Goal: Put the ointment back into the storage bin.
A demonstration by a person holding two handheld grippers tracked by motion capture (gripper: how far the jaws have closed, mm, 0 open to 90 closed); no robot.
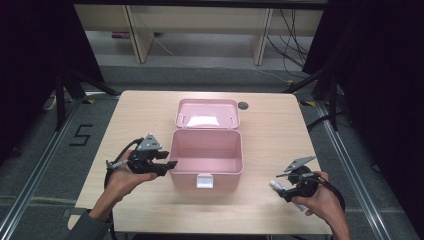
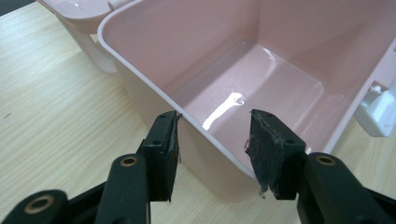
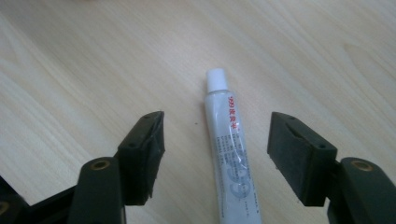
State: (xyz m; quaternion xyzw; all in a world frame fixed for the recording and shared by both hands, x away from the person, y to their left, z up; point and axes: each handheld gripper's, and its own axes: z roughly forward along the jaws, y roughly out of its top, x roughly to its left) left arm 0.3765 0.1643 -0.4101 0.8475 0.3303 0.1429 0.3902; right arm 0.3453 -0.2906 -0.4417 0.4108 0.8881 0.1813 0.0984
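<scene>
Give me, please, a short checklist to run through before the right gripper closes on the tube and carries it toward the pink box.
1. Right gripper open, jaws either side of the tube: ok.
2. Tube lying flat on the table, white cap on: ok.
3. Pink box open, lid folded back: ok.
4. Box interior empty: ok.
5. Left gripper open, astride the box's side wall: ok.
6. Jaws low enough to grip the tube: cannot tell.
</scene>
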